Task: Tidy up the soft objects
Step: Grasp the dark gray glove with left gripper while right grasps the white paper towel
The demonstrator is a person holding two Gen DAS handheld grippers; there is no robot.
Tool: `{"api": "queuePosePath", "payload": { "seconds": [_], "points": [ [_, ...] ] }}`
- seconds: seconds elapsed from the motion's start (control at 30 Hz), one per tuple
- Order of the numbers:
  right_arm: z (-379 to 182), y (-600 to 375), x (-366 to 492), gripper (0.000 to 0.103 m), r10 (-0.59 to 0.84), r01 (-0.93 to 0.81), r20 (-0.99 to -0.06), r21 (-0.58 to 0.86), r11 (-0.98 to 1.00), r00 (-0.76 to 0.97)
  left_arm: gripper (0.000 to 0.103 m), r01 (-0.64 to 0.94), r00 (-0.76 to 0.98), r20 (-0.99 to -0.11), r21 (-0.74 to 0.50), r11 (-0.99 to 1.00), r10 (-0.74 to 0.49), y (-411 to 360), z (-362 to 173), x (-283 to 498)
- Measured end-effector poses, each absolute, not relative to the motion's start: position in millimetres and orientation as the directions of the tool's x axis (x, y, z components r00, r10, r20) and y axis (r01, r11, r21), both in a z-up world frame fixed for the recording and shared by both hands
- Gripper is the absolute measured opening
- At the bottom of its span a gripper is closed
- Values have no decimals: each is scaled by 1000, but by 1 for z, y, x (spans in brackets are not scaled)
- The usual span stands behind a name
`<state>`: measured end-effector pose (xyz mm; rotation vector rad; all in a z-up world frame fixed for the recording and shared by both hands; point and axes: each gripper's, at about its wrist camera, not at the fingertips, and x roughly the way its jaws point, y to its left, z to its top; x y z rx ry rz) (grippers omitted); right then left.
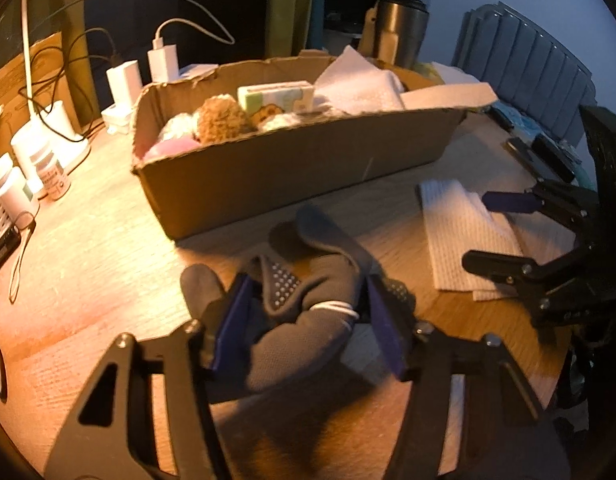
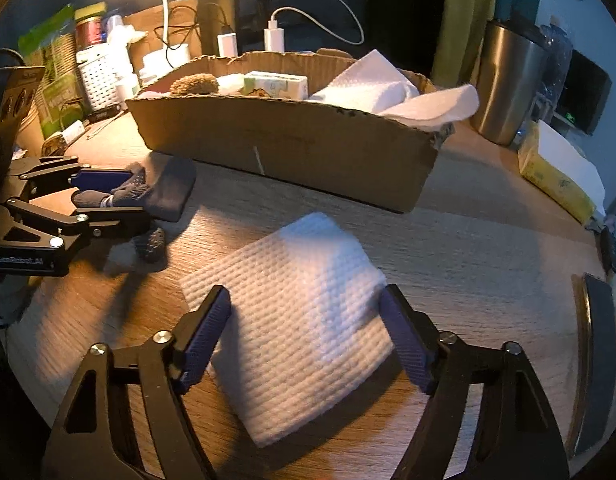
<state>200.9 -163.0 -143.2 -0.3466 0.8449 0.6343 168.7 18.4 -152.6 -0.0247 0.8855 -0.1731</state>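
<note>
Left wrist view puts our left gripper (image 1: 308,312) low at centre frame, jaws half closed around a dark grey sock (image 1: 303,296); whether the pads press it yet we cannot tell. We judge the pickup step is in hand. Next we must close, lift, and carry to the cardboard box (image 1: 291,168) above, already holding plush toys. At lower centre of the right wrist view, our right gripper (image 2: 308,332) tilts down, wide open astride a folded white paper towel (image 2: 303,312) on the wooden table (image 2: 488,248), nothing gripped.
</note>
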Motion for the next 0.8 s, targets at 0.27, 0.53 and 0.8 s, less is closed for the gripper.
{"api": "queuePosePath", "payload": {
  "seconds": [0.27,0.53,0.8],
  "points": [
    [-141,-158,187,40,425,-705,-769,-47,708,478,43,202,617,-768,-54,978,-170,6,-151,163],
    [-140,-156,182,13,449,-719,-759,-35,694,471,31,232,609,-759,-110,967,-232,4,-147,156],
    [-121,-164,178,9,484,-714,-711,-36,699,510,25,236,640,-729,-115,965,-243,2,-133,152]
  ]
}}
